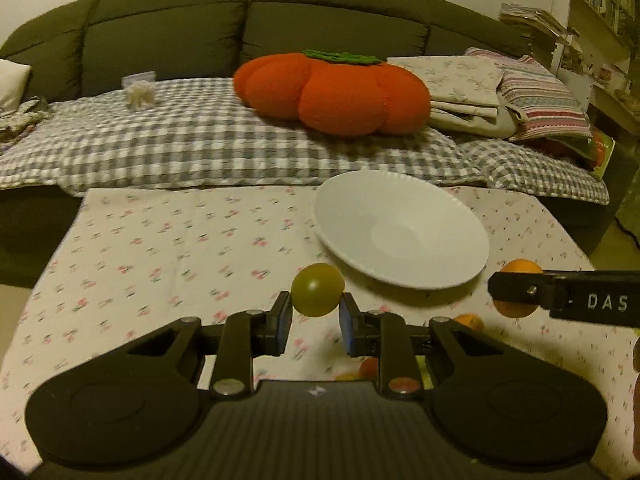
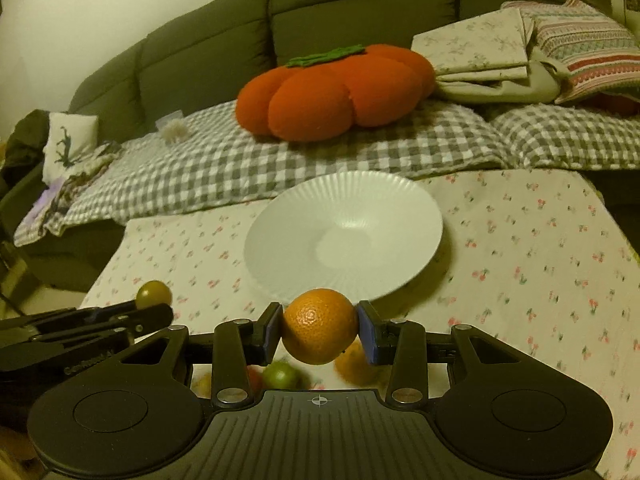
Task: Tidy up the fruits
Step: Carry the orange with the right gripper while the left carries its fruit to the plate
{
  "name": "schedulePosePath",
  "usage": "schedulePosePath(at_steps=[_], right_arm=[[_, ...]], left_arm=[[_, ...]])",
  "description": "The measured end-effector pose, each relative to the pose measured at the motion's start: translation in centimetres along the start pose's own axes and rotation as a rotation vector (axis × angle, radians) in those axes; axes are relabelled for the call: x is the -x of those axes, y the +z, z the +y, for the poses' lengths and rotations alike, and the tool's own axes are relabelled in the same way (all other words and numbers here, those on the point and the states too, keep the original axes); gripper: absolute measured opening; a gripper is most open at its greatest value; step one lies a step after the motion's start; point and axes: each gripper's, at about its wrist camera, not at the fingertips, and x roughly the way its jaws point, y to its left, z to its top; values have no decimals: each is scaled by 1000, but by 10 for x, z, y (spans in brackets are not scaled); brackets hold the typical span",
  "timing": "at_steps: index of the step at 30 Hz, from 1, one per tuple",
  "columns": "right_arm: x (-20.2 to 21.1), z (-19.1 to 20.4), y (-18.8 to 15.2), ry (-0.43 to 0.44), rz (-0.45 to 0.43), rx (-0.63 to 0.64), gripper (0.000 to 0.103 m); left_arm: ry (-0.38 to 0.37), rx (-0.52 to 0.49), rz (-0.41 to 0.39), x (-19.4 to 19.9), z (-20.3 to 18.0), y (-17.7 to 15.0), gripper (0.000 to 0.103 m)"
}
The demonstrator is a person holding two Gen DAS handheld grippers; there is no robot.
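Nearest, under both grippers: loose fruit on the flowered tablecloth, blurred, among it a green fruit and an orange one.

Left gripper: jaws pinching a small green-yellow fruit, held clear of the cloth.

Right gripper: jaws pinching an orange, likewise lifted.

Beyond: white plate, nothing on it. From the right gripper, straight ahead, near rim just past the orange. From the left gripper, ahead and to the right. Right gripper judged nearer and better lined up; both fruits round, so no axis to align.

Far: checked blanket, pumpkin cushion, dark sofa.
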Motion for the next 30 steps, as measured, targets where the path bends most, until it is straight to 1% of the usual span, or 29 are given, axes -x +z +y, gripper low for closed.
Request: schedulePosePath(at_steps=[6, 11, 14, 16, 23, 28, 30], right_arm=[[-23, -19, 27, -18, -21, -1, 39], [-52, -26, 34, -12, -1, 1, 39], [-66, -27, 34, -8, 13, -9, 39], [-72, -28, 35, -18, 16, -10, 39], [-85, -34, 32, 0, 35, -23, 40], [-89, -34, 28, -1, 43, -22, 41], [-89, -37, 28, -13, 52, -37, 41]], left_arm=[[-46, -24, -11, -33, -25, 24, 23], [-57, -58, -2, -66, -41, 33, 23], [-79, -59, 11, -82, -45, 33, 23], [-82, -55, 17, -89, -45, 32, 23], [-104, -60, 46, -109, -43, 27, 23], [-100, -104, 35, -112, -50, 25, 25], [-105, -105, 33, -112, -50, 25, 26]])
